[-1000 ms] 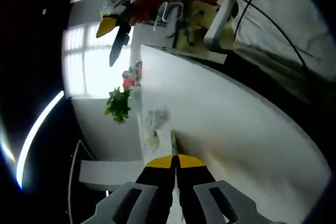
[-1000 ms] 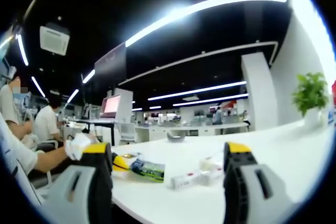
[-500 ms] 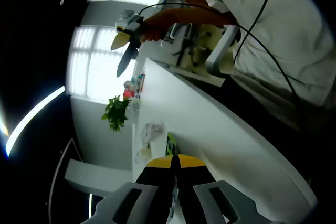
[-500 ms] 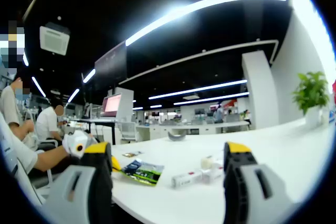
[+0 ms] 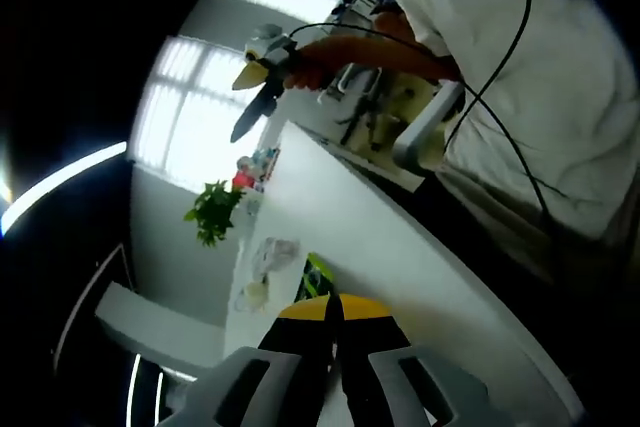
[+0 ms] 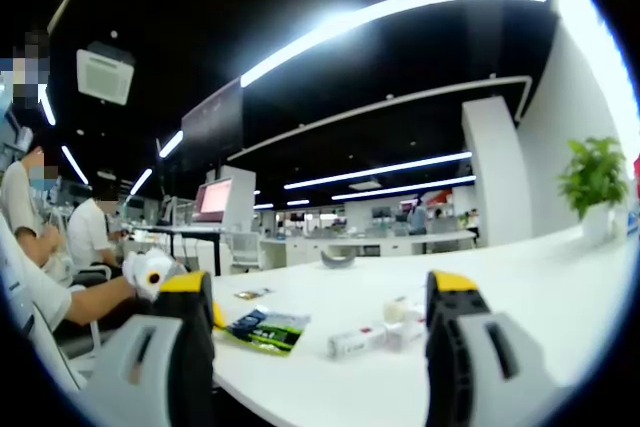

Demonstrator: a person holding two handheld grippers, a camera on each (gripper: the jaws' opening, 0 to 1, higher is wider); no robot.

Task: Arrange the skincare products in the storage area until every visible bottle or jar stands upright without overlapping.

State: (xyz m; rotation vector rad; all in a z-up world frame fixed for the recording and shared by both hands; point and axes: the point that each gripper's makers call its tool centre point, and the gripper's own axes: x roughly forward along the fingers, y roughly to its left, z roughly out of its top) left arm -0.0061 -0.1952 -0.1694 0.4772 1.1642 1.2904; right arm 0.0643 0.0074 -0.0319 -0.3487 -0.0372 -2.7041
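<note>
My left gripper (image 5: 330, 319) has its yellow-tipped jaws pressed together, shut, with nothing seen between them, over the near edge of the white table (image 5: 380, 247). On the table ahead lie a green packet (image 5: 317, 273) and white wrapped items (image 5: 274, 252). My right gripper (image 6: 320, 292) is open, its jaws wide apart and empty, level with the table (image 6: 520, 287). Beyond its jaws lie the green packet (image 6: 262, 327), a white box (image 6: 358, 343) lying flat and a small white item (image 6: 405, 311). In the left gripper view the right gripper (image 5: 262, 87) is held in a hand above the table's far end.
A potted plant (image 6: 592, 182) stands at the table's far right end, also the plant (image 5: 212, 212) beside colourful items (image 5: 255, 161). A person in white (image 5: 520, 97) stands close along the table's edge. People sit at desks (image 6: 90, 237) on the left.
The left gripper view has rolled and shifted, so the table and the hand-held right gripper sit elsewhere in it. The right gripper view barely moved. Both jaw states are unchanged.
</note>
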